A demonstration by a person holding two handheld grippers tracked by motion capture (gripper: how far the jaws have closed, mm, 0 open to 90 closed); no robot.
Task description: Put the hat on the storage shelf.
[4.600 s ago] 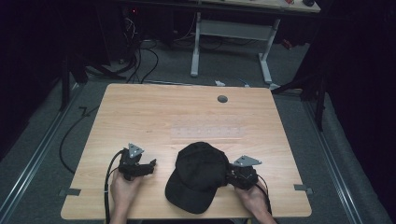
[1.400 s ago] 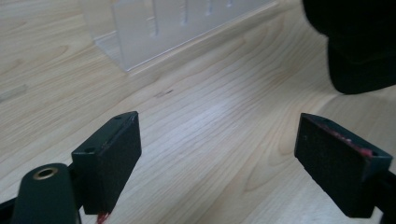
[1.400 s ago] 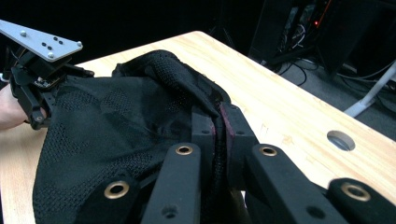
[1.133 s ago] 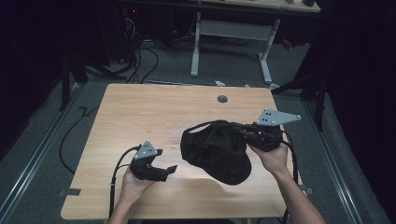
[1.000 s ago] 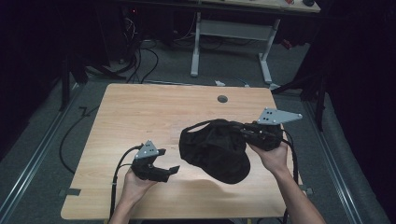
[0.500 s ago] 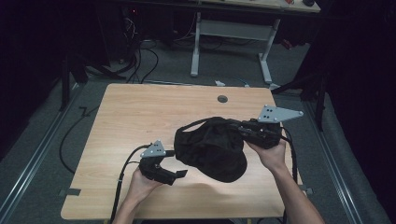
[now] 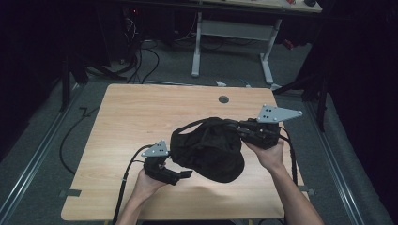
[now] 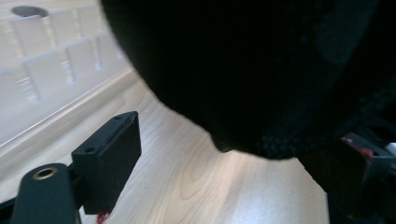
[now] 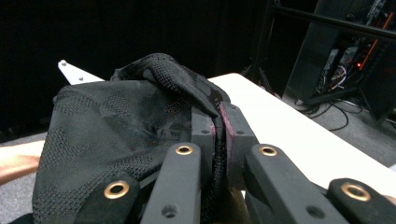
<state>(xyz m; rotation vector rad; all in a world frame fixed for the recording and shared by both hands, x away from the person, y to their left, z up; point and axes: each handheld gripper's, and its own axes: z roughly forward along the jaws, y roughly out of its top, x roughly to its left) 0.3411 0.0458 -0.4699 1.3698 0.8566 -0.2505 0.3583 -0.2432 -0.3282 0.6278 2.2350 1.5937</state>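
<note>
in the high view the left gripper (image 7: 184,174) sits at lower centre-left of the frame, its grey plate touching the left edge of the black cap (image 7: 209,150), which hangs mid-frame above the wooden table (image 7: 131,117). to the right, the right gripper (image 7: 234,127) meets the cap's upper right edge, with the person's right hand (image 7: 268,153) under it.

the left gripper view adds what the high view cannot: its two jaws stand wide apart, one block at lower left of the frame and one at lower right, with bare table wood between them. the cap (image 8: 261,70) covers the upper and right part of that frame, its lowest edge dipping toward the gap and its fabric overlapping the right-hand block; whether it touches that block cannot be told.

the right gripper view shows the jaws pressed nearly together at centre frame, a fold of the cap's mesh rim (image 9: 205,100) pinched between the reddish pads, the rest of the cap (image 9: 107,135) bulging to the left.

compared with half a second ago, the left gripper has come closer in under the cap's left side, and the cap sits much as it did, lifted off the table by the right gripper. four and a half seconds ago the cap lay flat near the table's front edge.
</note>
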